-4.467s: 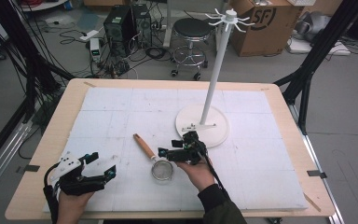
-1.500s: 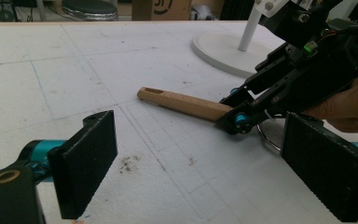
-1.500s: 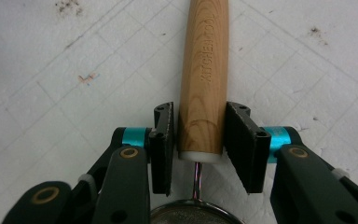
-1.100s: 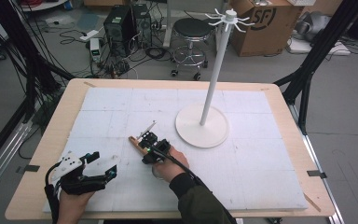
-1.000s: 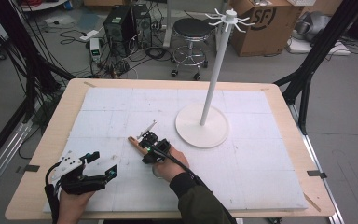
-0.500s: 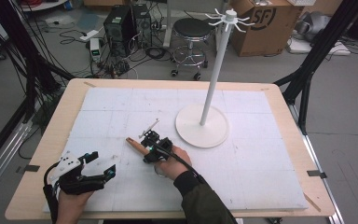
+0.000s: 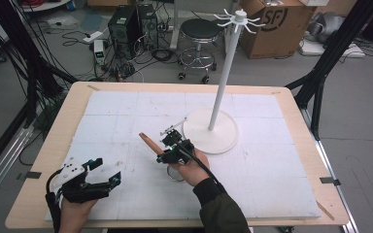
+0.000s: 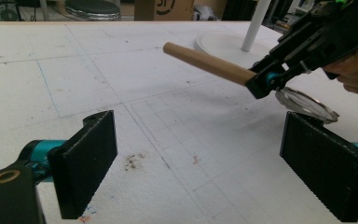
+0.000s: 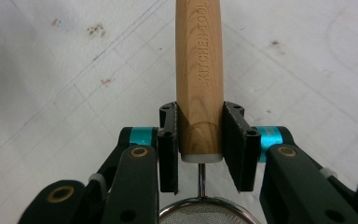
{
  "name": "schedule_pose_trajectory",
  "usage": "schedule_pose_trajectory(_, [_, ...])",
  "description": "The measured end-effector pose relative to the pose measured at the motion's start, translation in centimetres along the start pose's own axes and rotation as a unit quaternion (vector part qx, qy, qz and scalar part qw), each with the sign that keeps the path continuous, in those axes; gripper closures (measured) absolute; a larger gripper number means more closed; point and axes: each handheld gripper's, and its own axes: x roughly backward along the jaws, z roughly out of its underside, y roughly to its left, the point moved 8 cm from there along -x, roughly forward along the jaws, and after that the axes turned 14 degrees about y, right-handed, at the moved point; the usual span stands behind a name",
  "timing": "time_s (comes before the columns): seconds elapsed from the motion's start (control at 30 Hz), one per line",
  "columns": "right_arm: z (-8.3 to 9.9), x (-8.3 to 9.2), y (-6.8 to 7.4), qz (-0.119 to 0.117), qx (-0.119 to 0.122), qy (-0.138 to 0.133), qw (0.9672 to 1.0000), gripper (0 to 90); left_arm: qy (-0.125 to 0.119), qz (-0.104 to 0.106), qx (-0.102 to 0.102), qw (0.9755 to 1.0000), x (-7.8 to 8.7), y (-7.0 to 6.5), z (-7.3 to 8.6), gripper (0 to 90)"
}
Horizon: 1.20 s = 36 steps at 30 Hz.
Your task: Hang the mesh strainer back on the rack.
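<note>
The right tool (image 7: 167, 148) has its jaws clamped on the wooden handle (image 9: 199, 74) of a small strainer (image 8: 306, 103), right near the end where the wire comes out. You can read "KITCHEN TOOL" stamped on the wood in the right gripper view. The handle sticks up off the desk (image 7: 48, 145) at a tilt, pointing away to the person's left, with the mesh bowl hanging low under the hand (image 7: 189, 167). All this sits mid-desk over the white foam mat (image 7: 116, 104), just beside the round base of the white stand (image 7: 218, 87).

The left tool (image 7: 102, 177) sits at the near left corner, jaws wide apart with nothing between them, well apart from the strainer.
</note>
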Motion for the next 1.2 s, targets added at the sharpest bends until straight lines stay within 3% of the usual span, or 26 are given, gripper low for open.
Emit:
schedule_pose_trajectory(0.17, [0.4, 1.4, -0.5, -0.021, -0.008, -0.028, 0.9994, 69.2, 0.002, -0.001, -0.002, 1.0000, -0.1, -0.1, 0.0, 11.7])
schedule_pose_trajectory(0.3, [0.7, 3.0, -1.1, -0.046, -0.024, -0.061, 0.9968, 69.2, 0.003, -0.002, -0.003, 1.0000, -0.1, -0.1, 0.1, 11.6])
schedule_pose_trajectory(0.4, [0.8, 3.6, -1.4, -0.050, -0.027, -0.076, 0.9955, 69.2, 0.003, -0.002, -0.002, 1.0000, -0.1, -0.1, 0.1, 11.6])
schedule_pose_trajectory(0.57, [1.4, 5.3, -1.7, -0.064, -0.034, -0.116, 0.9905, 69.1, 0.004, -0.002, -0.003, 1.0000, -0.1, -0.1, 0.1, 11.6])
schedule_pose_trajectory(0.63, [1.8, 6.1, -2.1, -0.070, -0.043, -0.138, 0.9870, 69.1, 0.004, -0.002, -0.003, 1.0000, -0.1, -0.1, 0.1, 11.7])
schedule_pose_trajectory(0.67, [1.8, 6.1, -2.1, -0.070, -0.043, -0.138, 0.9870, 69.1, 0.004, -0.002, -0.003, 1.0000, -0.1, -0.1, 0.1, 11.7])
schedule_pose_trajectory(0.77, [2.0, 6.9, -2.4, -0.086, -0.052, -0.158, 0.9823, 69.1, 0.005, -0.002, -0.005, 1.0000, -0.1, -0.2, 0.1, 11.6])
schedule_pose_trajectory(0.93, [2.5, 7.6, -2.7, -0.080, -0.056, -0.167, 0.9811, 69.1, 0.006, -0.002, -0.005, 1.0000, -0.1, -0.2, 0.1, 11.6])
schedule_pose_trajectory(1.07, [2.8, 8.5, -2.9, -0.081, -0.058, -0.189, 0.9770, 69.1, 0.006, -0.003, -0.005, 1.0000, -0.1, -0.1, 0.1, 11.6])
schedule_pose_trajectory(1.2, [2.9, 9.6, -3.2, -0.078, -0.064, -0.217, 0.9709, 69.1, 0.006, -0.002, -0.004, 1.0000, -0.1, -0.2, 0.1, 11.6])
